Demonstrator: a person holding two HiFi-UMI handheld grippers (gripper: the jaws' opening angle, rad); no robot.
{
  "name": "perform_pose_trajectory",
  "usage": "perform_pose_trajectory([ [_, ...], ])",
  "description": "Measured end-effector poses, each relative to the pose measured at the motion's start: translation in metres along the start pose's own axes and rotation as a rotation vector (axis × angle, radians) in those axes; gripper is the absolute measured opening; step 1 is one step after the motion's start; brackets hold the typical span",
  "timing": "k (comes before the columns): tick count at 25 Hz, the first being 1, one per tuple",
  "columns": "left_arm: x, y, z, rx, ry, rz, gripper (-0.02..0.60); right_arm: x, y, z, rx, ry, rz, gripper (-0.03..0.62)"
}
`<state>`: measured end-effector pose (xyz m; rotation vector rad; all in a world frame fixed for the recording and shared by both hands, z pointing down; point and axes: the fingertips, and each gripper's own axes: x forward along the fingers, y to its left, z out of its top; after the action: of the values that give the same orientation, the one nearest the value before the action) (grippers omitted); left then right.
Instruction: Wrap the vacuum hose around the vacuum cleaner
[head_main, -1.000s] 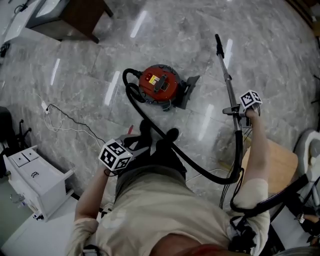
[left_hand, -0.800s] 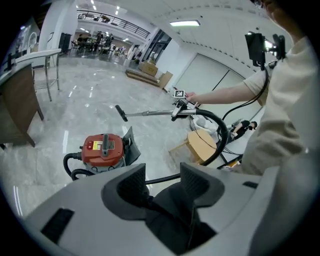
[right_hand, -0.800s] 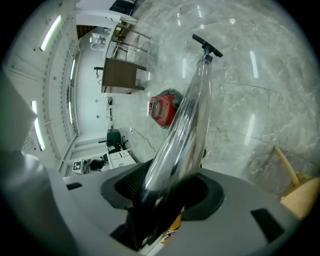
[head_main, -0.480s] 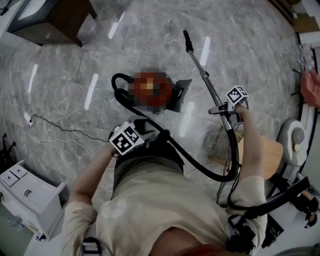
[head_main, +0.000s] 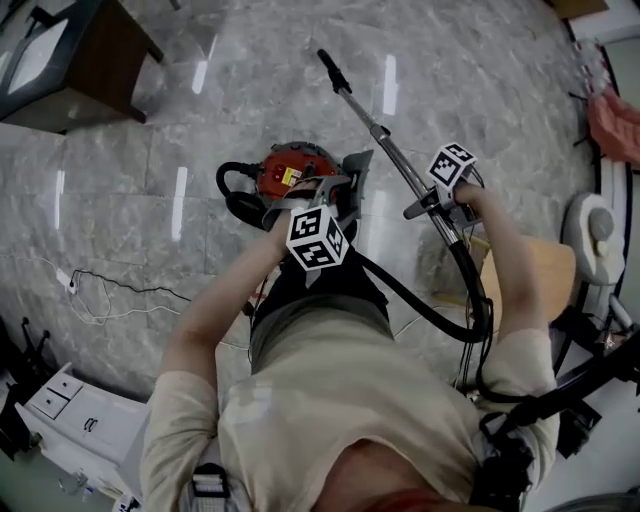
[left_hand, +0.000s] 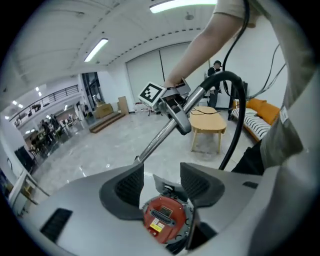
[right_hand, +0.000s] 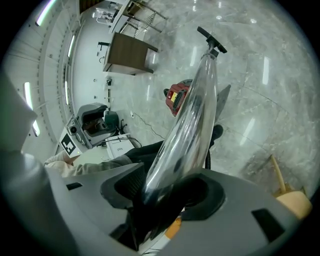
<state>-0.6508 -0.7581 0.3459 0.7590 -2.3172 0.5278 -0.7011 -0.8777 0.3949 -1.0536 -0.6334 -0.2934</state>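
Plainly, the wrapping is only beginning: the black ribbed vacuum hose (head_main: 484, 305) is leaving the side of the round red canister vacuum cleaner (head_main: 290, 168) in one short bend. From there it is trailing across the grey marble floor (head_main: 500, 70) past the person's feet and rising to the long chrome wand tube (head_main: 380, 136), so no turn is lying around the body yet.

The right gripper (right_hand: 167, 192) is pinching that tube near its handle end, its fingers (right_hand: 127, 186) pressing on the metal and holding it slanted above the floor. The left gripper (left_hand: 162, 184) is hovering just above the cleaner with its fingers (left_hand: 131, 186) spread and nothing between them; only the red lid is showing through the gap. All the coiling, I judge, is waiting to be done.

As for containers, the white drawer unit (head_main: 60, 400) at the floor's edge is standing shut. The cleaner's canister is closed too, so nothing inside either is showing.
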Motion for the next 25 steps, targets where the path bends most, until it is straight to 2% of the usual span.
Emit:
perform_pose_trajectory([
  [4, 0.062, 0.006, 0.035, 0.204, 0.033, 0.042, 0.218, -0.008, 0.006, 0.003, -0.049, 0.001, 0.073, 0.213],
  [7, 0.109, 0.021, 0.057, 0.316, 0.056, 0.082, 0.218, -0.017, 0.008, -0.003, -0.119, 0.046, 0.108, 0.213],
  [11, 0.153, 0.032, 0.067, 0.507, 0.139, 0.077, 0.218, -0.035, 0.008, -0.007, -0.214, 0.099, 0.161, 0.213],
  [13, 0.166, 0.036, 0.065, 0.572, 0.176, 0.083, 0.218, -0.043, 0.008, -0.007, -0.264, 0.128, 0.169, 0.213],
  [15, 0.177, 0.04, 0.067, 0.595, 0.201, 0.096, 0.218, -0.048, 0.01, -0.008, -0.31, 0.161, 0.166, 0.213],
  [18, 0.186, 0.052, 0.067, 0.588, 0.239, 0.124, 0.218, -0.056, 0.015, -0.005, -0.358, 0.195, 0.17, 0.215],
  [24, 0.186, 0.075, 0.036, 0.615, 0.391, 0.158, 0.216, -0.051, 0.039, 0.004, -0.436, 0.246, 0.171, 0.221],
  [25, 0.184, 0.078, 0.032, 0.613, 0.405, 0.167, 0.18, -0.049, 0.042, 0.005, -0.446, 0.256, 0.167, 0.221],
])
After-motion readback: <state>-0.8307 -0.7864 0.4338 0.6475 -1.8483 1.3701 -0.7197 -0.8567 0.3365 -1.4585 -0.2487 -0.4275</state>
